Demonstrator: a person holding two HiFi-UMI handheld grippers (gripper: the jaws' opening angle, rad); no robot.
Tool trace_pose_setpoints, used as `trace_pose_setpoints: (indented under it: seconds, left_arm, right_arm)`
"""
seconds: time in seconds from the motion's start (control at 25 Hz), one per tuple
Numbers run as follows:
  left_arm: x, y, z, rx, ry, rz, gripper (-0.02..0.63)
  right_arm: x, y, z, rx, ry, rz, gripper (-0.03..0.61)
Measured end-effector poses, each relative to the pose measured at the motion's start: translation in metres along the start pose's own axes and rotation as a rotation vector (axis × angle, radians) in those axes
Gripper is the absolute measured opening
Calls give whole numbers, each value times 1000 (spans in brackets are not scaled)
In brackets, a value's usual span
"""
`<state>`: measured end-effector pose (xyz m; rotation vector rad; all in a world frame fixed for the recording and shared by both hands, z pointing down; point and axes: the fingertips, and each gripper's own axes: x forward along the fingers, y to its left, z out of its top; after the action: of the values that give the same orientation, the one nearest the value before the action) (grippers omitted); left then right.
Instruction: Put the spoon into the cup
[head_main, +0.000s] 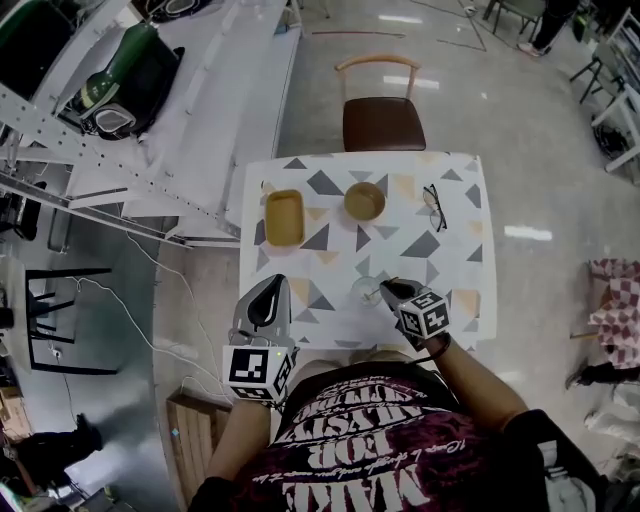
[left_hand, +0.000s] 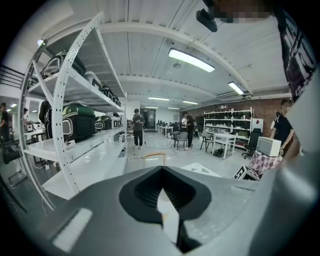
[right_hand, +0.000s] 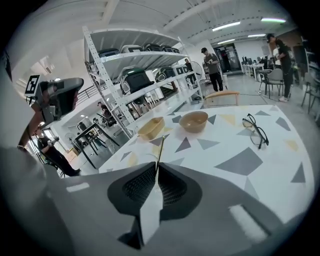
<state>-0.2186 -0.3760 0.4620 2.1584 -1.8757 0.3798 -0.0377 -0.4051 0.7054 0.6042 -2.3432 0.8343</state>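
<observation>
The right gripper (right_hand: 156, 166) pinches a thin gold spoon (right_hand: 159, 149) by its handle, jaws almost together; the left gripper (left_hand: 162, 170) is closed and empty. The glass cup (head_main: 366, 291) stands at the right gripper's 9 o'clock. Likely a light, stiff, slippery stem against fragile, tippable glass, so grip high on the handle

Glossy grey floor (head_main: 520, 150), patches of glare on it. White triangle-patterned table (head_main: 455, 255), brown-seated wooden chair (head_main: 383, 122) at its far edge. White perforated shelving (right_hand: 112, 80) along the left, loaded with dark cases (right_hand: 135, 79); white cable (head_main: 130, 320) trailing beside it. Overhead, white beamed ceiling (left_hand: 150, 45) with strip lights (left_hand: 191, 60). Far back, brick wall (left_hand: 235, 111), desks (left_hand: 222, 141), standing people (left_hand: 138, 127).
</observation>
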Motion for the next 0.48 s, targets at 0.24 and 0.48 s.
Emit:
trace_pose_setpoints:
  seconds: [0.24, 0.48]
  left_arm:
    - [4, -7, 7, 24, -15, -65, 0]
    - [6, -9, 6, 31, -9, -176, 0]
  right_arm:
    - [-12, -2, -2, 43, -13, -72, 158]
    - [-49, -7, 6, 76, -80, -213, 172]
